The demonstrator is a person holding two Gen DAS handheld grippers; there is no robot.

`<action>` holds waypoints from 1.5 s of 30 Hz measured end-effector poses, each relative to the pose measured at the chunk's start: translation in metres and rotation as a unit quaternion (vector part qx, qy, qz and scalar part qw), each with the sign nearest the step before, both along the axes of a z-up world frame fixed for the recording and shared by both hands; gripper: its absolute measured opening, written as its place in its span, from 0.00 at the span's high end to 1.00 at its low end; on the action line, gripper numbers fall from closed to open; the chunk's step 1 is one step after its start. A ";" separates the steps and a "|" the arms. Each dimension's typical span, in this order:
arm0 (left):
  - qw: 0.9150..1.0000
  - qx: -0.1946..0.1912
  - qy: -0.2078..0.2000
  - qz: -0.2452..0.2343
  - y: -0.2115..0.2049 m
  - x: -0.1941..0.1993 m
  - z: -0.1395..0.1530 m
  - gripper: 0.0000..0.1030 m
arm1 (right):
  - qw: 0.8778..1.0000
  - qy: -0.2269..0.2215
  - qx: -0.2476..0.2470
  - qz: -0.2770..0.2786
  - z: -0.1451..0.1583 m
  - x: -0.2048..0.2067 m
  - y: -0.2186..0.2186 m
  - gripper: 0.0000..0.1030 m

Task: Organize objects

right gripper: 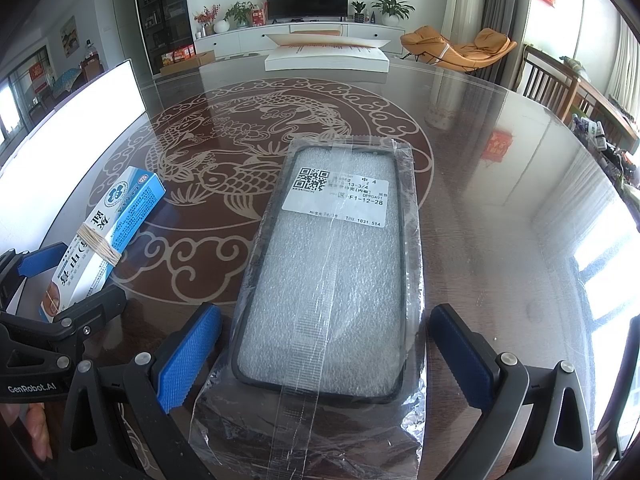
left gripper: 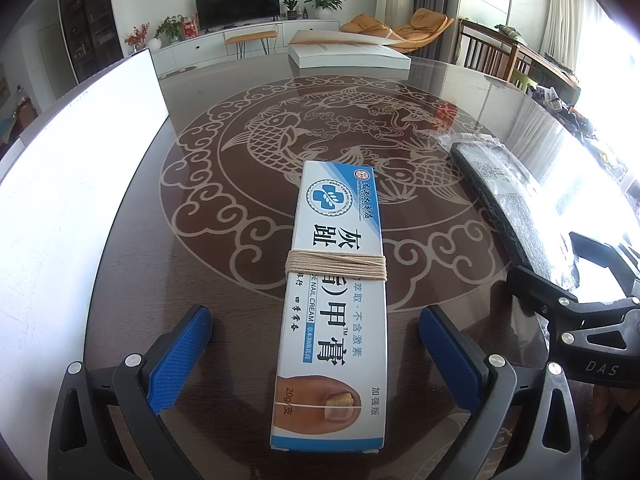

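Observation:
A white and blue nail cream box (left gripper: 334, 300) with tan string wound round its middle lies on the dark table, between the fingers of my left gripper (left gripper: 316, 356), which is open and not touching it. The box also shows in the right wrist view (right gripper: 108, 232). A black phone case in a clear plastic bag (right gripper: 332, 276), with a white QR label, lies between the fingers of my right gripper (right gripper: 328, 360), which is open. The case also shows in the left wrist view (left gripper: 508, 204), with the right gripper's finger (left gripper: 536, 288) beside it.
The table (right gripper: 500, 220) is dark glass with a carved fish pattern. A white board (left gripper: 68, 184) stands along its left side. A thick white book (left gripper: 348, 54) lies at the far edge. Chairs (right gripper: 556, 80) and clutter stand to the right.

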State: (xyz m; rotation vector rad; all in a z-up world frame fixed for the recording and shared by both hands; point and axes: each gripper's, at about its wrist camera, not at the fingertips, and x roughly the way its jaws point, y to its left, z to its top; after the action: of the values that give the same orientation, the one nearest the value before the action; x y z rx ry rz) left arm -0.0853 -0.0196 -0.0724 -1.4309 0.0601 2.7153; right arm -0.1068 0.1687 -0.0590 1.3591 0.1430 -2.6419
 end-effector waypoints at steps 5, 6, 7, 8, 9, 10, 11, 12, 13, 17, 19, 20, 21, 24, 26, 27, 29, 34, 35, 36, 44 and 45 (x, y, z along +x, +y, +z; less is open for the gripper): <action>1.000 0.002 0.000 -0.002 -0.001 0.000 0.000 0.00 | 1.000 0.007 -0.004 0.000 0.006 0.011 0.002 0.24; 1.000 0.002 -0.001 -0.004 -0.001 -0.001 0.000 0.00 | 1.000 -0.001 -0.007 0.003 0.007 0.016 0.004 0.24; 1.000 0.002 -0.003 -0.008 -0.002 -0.001 -0.001 0.00 | 1.000 -0.011 -0.008 0.009 0.008 0.021 0.006 0.24; 1.000 -0.001 -0.005 -0.016 -0.002 -0.001 -0.001 0.00 | 1.000 -0.022 -0.009 0.014 0.009 0.027 0.009 0.24; 1.000 -0.001 -0.008 -0.024 -0.002 0.000 -0.001 0.00 | 0.999 -0.033 -0.012 0.014 0.010 0.032 0.012 0.24; 1.000 -0.002 -0.012 -0.028 -0.002 0.000 -0.001 0.00 | 0.999 -0.047 -0.023 0.013 0.011 0.036 0.018 0.24; 0.999 -0.002 -0.016 -0.030 -0.002 -0.001 -0.001 0.00 | 0.997 -0.061 -0.041 0.011 0.013 0.037 0.023 0.22; 0.999 -0.003 -0.023 -0.029 -0.002 -0.003 -0.001 0.00 | 0.996 -0.072 -0.055 0.006 0.016 0.038 0.028 0.19; 0.999 -0.004 -0.032 -0.029 -0.002 -0.005 -0.001 0.00 | 0.995 -0.074 -0.062 0.001 0.021 0.037 0.032 0.18; 0.998 -0.008 -0.061 -0.030 -0.001 -0.018 -0.002 0.00 | 0.996 -0.072 -0.039 -0.024 0.034 0.010 0.029 0.00; 0.999 -0.006 -0.030 -0.028 -0.005 -0.016 0.003 0.28 | 0.993 -0.117 -0.027 -0.020 0.022 -0.011 0.019 0.00; 0.999 -0.005 -0.019 -0.033 -0.006 -0.015 0.004 0.36 | 0.990 -0.136 -0.010 -0.015 0.014 -0.018 0.011 0.00; 0.999 -0.005 -0.014 -0.036 -0.006 -0.014 0.007 0.58 | 0.989 -0.145 0.012 -0.006 0.008 -0.019 0.004 0.01; 0.999 0.013 -0.008 -0.033 -0.013 -0.010 0.009 0.60 | 0.994 -0.110 0.020 -0.004 0.011 -0.012 -0.003 0.27; 0.999 0.041 -0.001 -0.026 -0.020 0.001 0.016 0.60 | 0.993 -0.116 0.009 -0.017 0.013 -0.007 0.000 0.27; 0.998 0.059 0.005 -0.024 -0.024 0.008 0.022 0.60 | 0.994 -0.111 -0.001 -0.019 0.019 -0.003 0.002 0.27; 0.996 0.084 0.024 -0.022 -0.031 0.023 0.040 0.60 | 0.995 -0.092 -0.024 -0.019 0.039 0.006 0.003 0.27; 0.986 0.147 0.084 -0.001 -0.073 0.055 0.101 0.60 | 0.993 -0.042 -0.108 0.012 0.117 0.008 -0.028 0.27; 0.983 0.155 0.097 0.007 -0.088 0.061 0.114 0.60 | 0.992 -0.033 -0.121 0.027 0.133 0.006 -0.043 0.27; 0.981 0.158 0.109 0.018 -0.104 0.068 0.125 0.60 | 0.990 -0.024 -0.132 0.045 0.148 0.005 -0.061 0.27; 0.977 0.092 0.089 0.170 -0.253 0.090 0.126 0.59 | 0.959 -0.013 -0.187 0.212 0.204 0.015 -0.254 0.27; 0.975 0.086 0.073 0.189 -0.269 0.091 0.118 0.59 | 0.956 -0.015 -0.185 0.225 0.200 0.015 -0.276 0.27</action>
State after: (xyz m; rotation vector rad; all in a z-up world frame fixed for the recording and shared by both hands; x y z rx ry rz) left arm 0.0055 -0.2888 0.0457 -1.3064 -0.4760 3.0251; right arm -0.0914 -0.1075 0.1407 1.0879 -0.0422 -2.1342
